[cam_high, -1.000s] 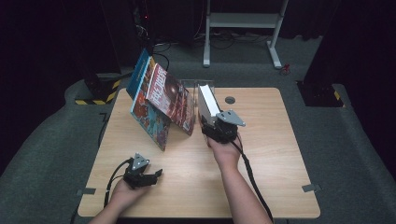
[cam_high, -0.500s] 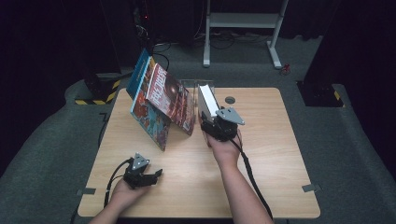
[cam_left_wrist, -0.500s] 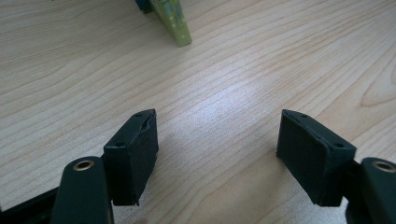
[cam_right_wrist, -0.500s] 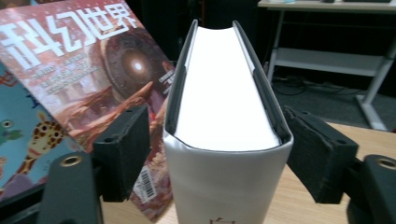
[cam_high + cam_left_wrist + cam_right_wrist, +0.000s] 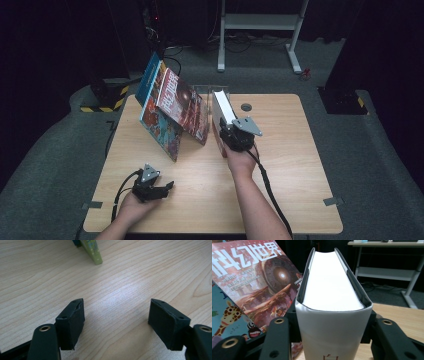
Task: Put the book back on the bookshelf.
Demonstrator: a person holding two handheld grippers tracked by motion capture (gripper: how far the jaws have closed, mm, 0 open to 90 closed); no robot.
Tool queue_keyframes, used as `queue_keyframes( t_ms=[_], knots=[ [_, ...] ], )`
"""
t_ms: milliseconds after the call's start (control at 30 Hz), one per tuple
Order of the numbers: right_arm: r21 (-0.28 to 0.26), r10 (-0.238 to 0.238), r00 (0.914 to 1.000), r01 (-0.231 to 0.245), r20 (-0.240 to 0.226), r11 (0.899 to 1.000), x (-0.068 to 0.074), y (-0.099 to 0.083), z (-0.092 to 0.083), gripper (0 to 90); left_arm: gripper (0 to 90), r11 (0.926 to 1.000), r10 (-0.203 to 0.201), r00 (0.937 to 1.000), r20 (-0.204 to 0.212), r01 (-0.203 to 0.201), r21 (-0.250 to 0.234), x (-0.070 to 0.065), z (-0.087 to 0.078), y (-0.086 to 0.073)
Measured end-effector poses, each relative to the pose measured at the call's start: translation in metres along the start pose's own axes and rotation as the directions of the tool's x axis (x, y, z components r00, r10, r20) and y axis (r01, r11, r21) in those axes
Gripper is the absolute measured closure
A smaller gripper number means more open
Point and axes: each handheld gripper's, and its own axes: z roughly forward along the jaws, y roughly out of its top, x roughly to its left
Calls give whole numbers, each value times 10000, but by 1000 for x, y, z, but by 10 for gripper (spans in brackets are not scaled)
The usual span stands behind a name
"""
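**White book pinched upright beside the leaning magazines**

White covers and white page edges mark the thick book (image 5: pixel 333 312) that my right gripper (image 5: pixel 226 134) has between its fingers (image 5: pixel 277 340). Those fingers have just been closing, and in the right gripper view they now press on both covers near the spine, pinching the book. Taking this book as my landmark, it stands upright on the wooden counter (image 5: pixel 280 175), toward the far edge and roughly at mid-width, with its open page side facing away from my right hand (image 5: pixel 241 161).

Just to the left of the book, as the high view shows it, 3 thinner volumes lean together: a red science-fiction magazine (image 5: pixel 182 106) nearest the book, a colourful picture book (image 5: pixel 161 131) under it, and a blue-covered one (image 5: pixel 149 84) at the back. In the right gripper view the magazine's lower corner lies very close to the book's left cover; I cannot tell whether they touch.

Well apart from the book, toward the near left corner of the counter, my left gripper (image 5: pixel 164 188) rests low over the wood. Its 2 fingers (image 5: pixel 71 321) are spread with bare counter between them. Just beyond the book sits a small dark round hole (image 5: pixel 246 106) in the counter.
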Motion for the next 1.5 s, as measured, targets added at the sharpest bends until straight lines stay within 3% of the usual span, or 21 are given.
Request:
queue_keyframes(
  t_ms=[433, 1067, 1500],
  knots=[
    [-216, 16, 9991, -7, 427, 9998, 4, 0, 1, 546, 292, 10000, 3, 10000, 0, -3, -15, 0, 0, 0],
    [-432, -94, 9987, 115, 497, 9990, 11, 19, 9, 548, 293, 10000, 15, 10000, 8, -15, -28, 0, 0, 0],
    [-625, -182, 9955, 241, 933, 9978, 16, 35, 31, 548, 292, 10000, 14, 10000, 23, -14, -33, 0, 0, 0]
  ],
)
